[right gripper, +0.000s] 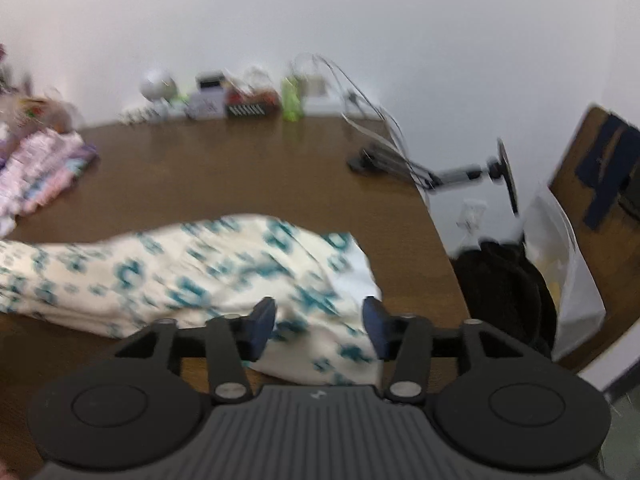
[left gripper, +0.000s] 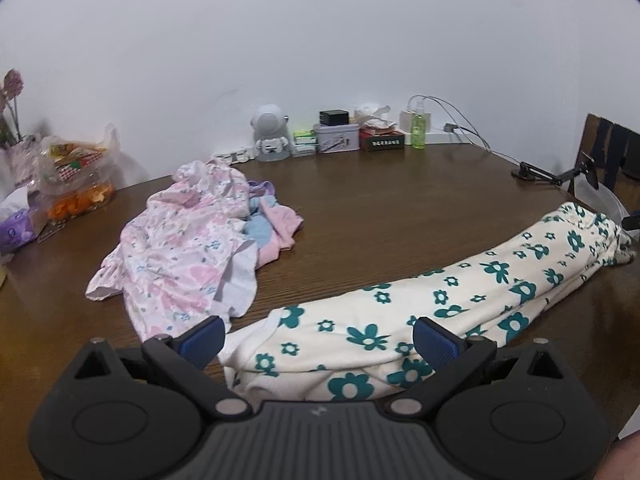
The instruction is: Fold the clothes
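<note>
Both open grippers flank floral garment ends.

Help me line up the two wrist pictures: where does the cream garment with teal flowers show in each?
Left wrist: the cream garment with teal flowers runs from bottom centre, between the open left gripper, up to the right edge.
Right wrist: it stretches from the left edge to the open right gripper, blurred.
Shared landmark: green bottle by the wall.
</note>
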A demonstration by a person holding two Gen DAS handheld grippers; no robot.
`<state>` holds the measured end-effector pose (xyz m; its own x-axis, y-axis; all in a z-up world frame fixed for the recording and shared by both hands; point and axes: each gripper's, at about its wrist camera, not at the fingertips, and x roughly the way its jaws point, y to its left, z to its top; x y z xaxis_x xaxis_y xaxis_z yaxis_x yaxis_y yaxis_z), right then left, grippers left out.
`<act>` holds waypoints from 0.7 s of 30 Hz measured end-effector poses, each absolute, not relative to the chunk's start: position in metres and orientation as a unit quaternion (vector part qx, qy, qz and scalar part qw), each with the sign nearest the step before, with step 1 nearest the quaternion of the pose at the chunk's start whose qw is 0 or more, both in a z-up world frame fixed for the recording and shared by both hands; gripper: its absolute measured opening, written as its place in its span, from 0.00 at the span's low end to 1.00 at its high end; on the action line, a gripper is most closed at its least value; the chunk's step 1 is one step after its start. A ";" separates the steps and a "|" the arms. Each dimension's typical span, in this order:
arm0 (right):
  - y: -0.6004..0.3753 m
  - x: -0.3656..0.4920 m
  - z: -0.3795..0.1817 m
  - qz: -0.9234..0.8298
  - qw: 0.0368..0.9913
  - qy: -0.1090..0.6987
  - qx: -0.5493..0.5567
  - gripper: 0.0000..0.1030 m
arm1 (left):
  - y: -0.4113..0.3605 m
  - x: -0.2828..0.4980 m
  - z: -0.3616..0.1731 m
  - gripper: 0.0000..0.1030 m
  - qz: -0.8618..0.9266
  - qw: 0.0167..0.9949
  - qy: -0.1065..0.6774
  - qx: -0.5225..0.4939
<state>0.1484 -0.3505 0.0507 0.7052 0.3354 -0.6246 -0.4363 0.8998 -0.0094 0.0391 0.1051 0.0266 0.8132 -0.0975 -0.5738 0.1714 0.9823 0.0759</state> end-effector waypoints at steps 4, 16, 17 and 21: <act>-0.309 0.128 0.068 0.275 0.913 0.283 -0.107 0.72 | 0.117 0.037 0.027 0.98 -0.072 0.947 0.311 0.037; -0.162 0.102 0.057 0.435 0.842 0.256 -0.189 0.71 | 0.160 0.048 0.006 0.97 -0.060 0.920 0.378 -0.088; -0.159 0.103 0.056 0.434 0.842 0.256 -0.191 0.71 | 0.165 0.052 0.004 0.96 -0.057 0.916 0.383 -0.108; -0.146 0.105 0.050 0.429 0.843 0.257 -0.198 0.71 | 0.188 0.066 -0.007 0.86 -0.050 0.892 0.403 -0.201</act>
